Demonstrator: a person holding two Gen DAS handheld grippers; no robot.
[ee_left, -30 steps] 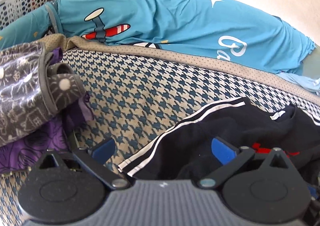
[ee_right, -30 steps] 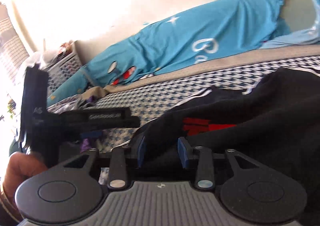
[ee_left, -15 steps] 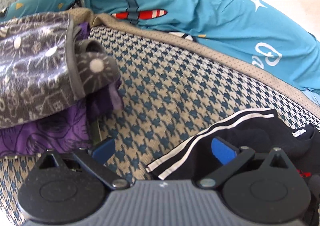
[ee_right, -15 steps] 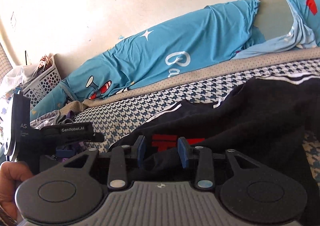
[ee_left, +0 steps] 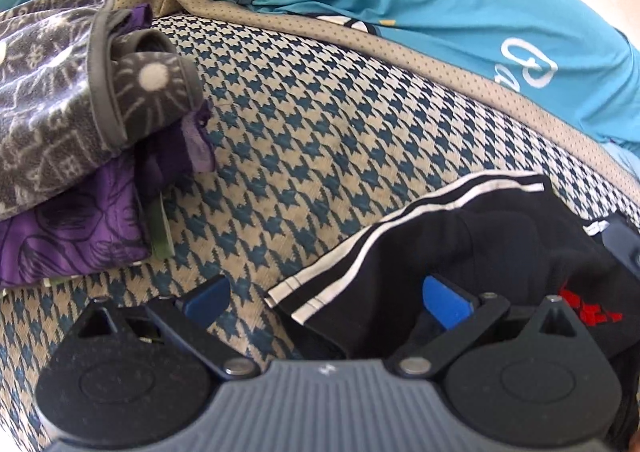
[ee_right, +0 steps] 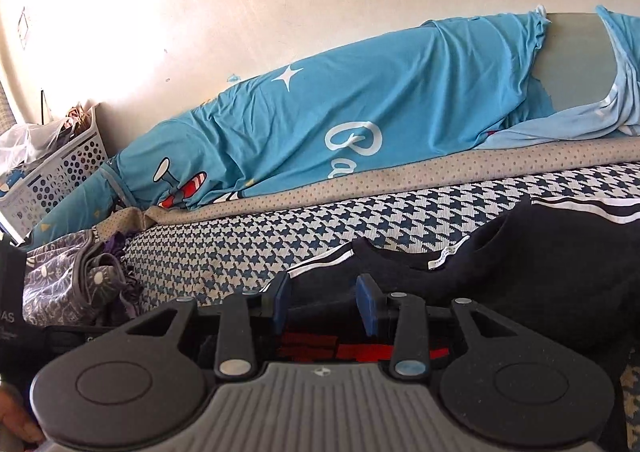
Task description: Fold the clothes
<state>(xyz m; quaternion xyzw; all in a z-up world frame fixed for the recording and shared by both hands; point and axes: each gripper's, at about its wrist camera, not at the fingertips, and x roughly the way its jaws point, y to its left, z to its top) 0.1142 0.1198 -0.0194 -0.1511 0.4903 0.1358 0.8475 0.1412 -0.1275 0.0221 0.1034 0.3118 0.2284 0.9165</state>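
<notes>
Left tongs lowered, spread wide over black garment hem (striped), right tongs clenching its fabric

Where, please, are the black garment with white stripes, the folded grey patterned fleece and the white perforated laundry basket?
Black garment with white stripes (ee_left: pixel 500 236): left wrist view, on its bunched body.
Folded grey patterned fleece (ee_left: pixel 44 100): left wrist view, on its top face.
White perforated laundry basket (ee_right: pixel 64 176): right wrist view, on its side wall.
</notes>
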